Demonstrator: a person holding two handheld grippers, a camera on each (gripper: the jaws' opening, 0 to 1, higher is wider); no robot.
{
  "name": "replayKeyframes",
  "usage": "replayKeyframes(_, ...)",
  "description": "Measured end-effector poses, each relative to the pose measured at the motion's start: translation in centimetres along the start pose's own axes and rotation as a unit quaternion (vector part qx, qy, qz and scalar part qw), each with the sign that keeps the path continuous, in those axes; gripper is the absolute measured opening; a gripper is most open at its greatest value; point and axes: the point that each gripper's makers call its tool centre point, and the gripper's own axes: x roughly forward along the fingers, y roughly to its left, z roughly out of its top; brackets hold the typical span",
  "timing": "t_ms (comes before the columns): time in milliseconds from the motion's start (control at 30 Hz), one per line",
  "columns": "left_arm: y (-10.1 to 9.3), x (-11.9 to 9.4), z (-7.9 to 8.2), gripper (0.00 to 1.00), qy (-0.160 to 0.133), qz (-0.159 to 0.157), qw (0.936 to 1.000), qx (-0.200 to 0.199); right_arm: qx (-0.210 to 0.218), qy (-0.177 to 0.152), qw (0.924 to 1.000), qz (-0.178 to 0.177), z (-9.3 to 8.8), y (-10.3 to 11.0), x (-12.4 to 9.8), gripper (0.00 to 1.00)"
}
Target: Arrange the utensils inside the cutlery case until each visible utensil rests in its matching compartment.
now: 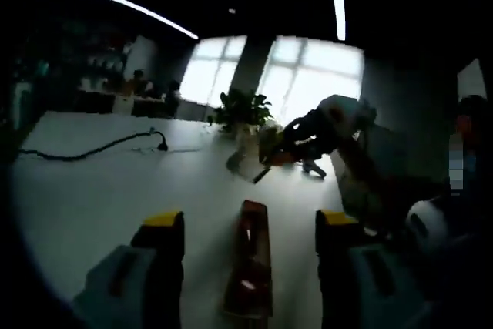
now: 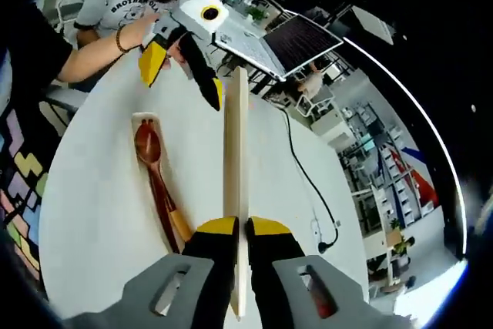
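A white tabletop (image 1: 100,182) carries a black cable (image 1: 92,148) ending in a plug, a potted plant (image 1: 243,109) near bright windows (image 1: 308,75), and an open laptop (image 2: 269,40). A person in a grey shirt (image 2: 115,1) sits beyond it.

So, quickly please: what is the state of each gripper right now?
Left gripper: open, holding nothing, above the cutlery case.
Right gripper: shut on the pale flat lid, held edge-on.
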Motion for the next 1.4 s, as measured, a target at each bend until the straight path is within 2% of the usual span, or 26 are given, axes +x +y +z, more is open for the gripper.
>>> replayKeyframes(33, -0.6, -0.5, -0.7, 0.8, 0.011, 0.002, 0.9999, 0.011, -0.002, -0.012, 0.9995, -0.027, 0.2, -0.1, -0.3, 0.02)
replayKeyframes(133, -1.6, -1.6, -1.1, 0.81, 0.007, -0.004, 0.9999, 0.007, -0.025, -0.033, 0.9966, -0.071, 0.7, 0.4, -0.9, 0.02)
replayKeyframes(233, -2.2, -1.9, -2.0, 0.79, 0.012, 0.002, 0.9999, 0.012, -0.001, -0.072, 0.9932, -0.091, 1.5, 1.2, -1.4, 0.02)
replayKeyframes(300, -1.9, -2.0, -2.9, 0.7, 0.021, 0.019, 0.9996, 0.011, 0.013, -0.093, 0.9893, -0.112, 1.8, 1.3, -1.6, 0.02)
replayKeyframes(333, -1.9, -2.0, -3.2, 0.69, 0.023, 0.021, 0.9994, 0.014, 0.017, -0.101, 0.9866, -0.127, 1.8, 1.2, -1.8, 0.02)
replayKeyframes(400, -1.9, -2.0, -3.9, 0.75, 0.026, 0.026, 0.9993, 0.011, 0.021, -0.104, 0.9821, -0.156, 1.6, 0.9, -2.0, 0.02)
replayKeyframes(467, -1.8, -2.0, -4.5, 0.75, 0.028, 0.029, 0.9991, 0.009, 0.027, -0.121, 0.977, -0.174, 1.6, 1.4, -2.3, 0.02)
replayKeyframes(600, -1.5, -1.8, -5.7, 0.66, 0.034, 0.044, 0.9984, -0.006, 0.032, -0.126, 0.9752, -0.179, 1.1, 2.6, -2.4, 0.02)
replayKeyframes(633, -1.3, -1.8, -6.1, 0.65, 0.036, 0.048, 0.9982, -0.006, 0.03, -0.14, 0.9739, -0.176, 1.4, 2.9, -2.2, 0.02)
replayKeyframes(700, -1.1, -1.7, -6.4, 0.68, 0.035, 0.049, 0.9981, -0.014, 0.049, -0.145, 0.9734, -0.171, 1.2, 3.4, -2.0, 0.03)
replayKeyframes(800, -1.0, -1.7, -6.8, 0.67, 0.038, 0.055, 0.9976, -0.018, 0.052, -0.156, 0.9714, -0.172, 1.3, 3.6, -1.9, 0.03)
replayKeyframes(933, -0.9, -1.5, -7.4, 0.62, 0.045, 0.063, 0.9968, -0.017, 0.064, -0.177, 0.9674, -0.17, 1.5, 4.0, -2.0, 0.03)
replayKeyframes(1033, -0.6, -1.6, -7.5, 0.56, 0.044, 0.072, 0.9963, -0.011, 0.068, -0.175, 0.9628, -0.194, 1.0, 3.2, -2.1, 0.03)
replayKeyframes(1133, -0.6, -1.7, -7.5, 0.55, 0.04, 0.073, 0.9965, -0.01, 0.074, -0.178, 0.9571, -0.216, 0.7, 2.4, -2.3, 0.03)
replayKeyframes(1267, -0.4, -1.7, -7.5, 0.53, 0.039, 0.078, 0.9962, 0.002, 0.075, -0.176, 0.9555, -0.225, 0.4, 2.4, -1.8, 0.03)
replayKeyframes(1400, -0.2, -1.5, -7.6, 0.51, 0.04, 0.081, 0.9958, 0.007, 0.069, -0.171, 0.9573, -0.223, 0.1, 2.8, -0.9, 0.03)
